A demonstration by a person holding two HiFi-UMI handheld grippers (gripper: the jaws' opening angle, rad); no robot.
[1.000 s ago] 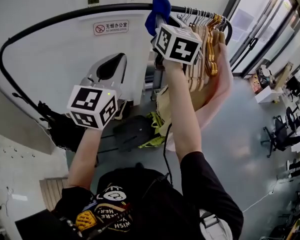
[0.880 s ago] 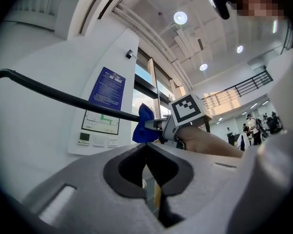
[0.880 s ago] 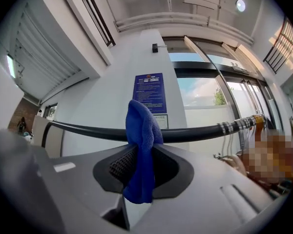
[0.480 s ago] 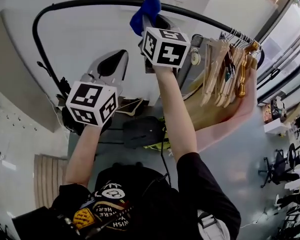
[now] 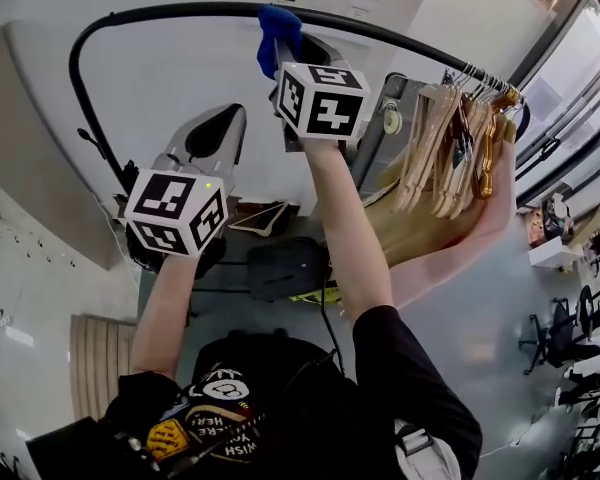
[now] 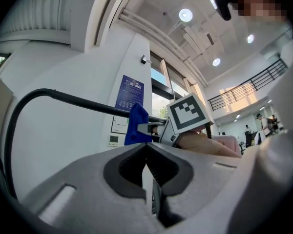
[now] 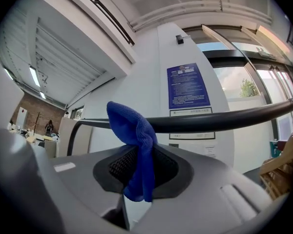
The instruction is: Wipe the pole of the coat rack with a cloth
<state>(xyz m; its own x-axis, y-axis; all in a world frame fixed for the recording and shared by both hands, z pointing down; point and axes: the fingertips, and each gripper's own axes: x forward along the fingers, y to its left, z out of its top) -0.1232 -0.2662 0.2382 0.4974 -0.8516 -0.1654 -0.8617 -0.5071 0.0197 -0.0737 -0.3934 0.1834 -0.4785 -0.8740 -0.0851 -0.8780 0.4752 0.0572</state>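
A blue cloth (image 5: 276,34) is pressed against the black top pole (image 5: 170,13) of the coat rack, with my right gripper (image 5: 283,60) shut on it. In the right gripper view the cloth (image 7: 136,150) hangs out from between the jaws and folds over the pole (image 7: 224,118). My left gripper (image 5: 202,163) is held lower and to the left, below the pole's curved end, jaws shut with nothing between them. From the left gripper view the cloth (image 6: 136,126) and the pole (image 6: 68,100) show ahead, apart from my left gripper (image 6: 147,172).
Several wooden hangers (image 5: 455,143) with a pale garment hang on the pole's right part. A white wall with signs stands behind the rack. Dark bags (image 5: 275,263) lie on the floor under it. Glass doors are at the right.
My right gripper has slid the cloth leftward along the pole, away from the hangers. The left gripper has stayed low at the left.
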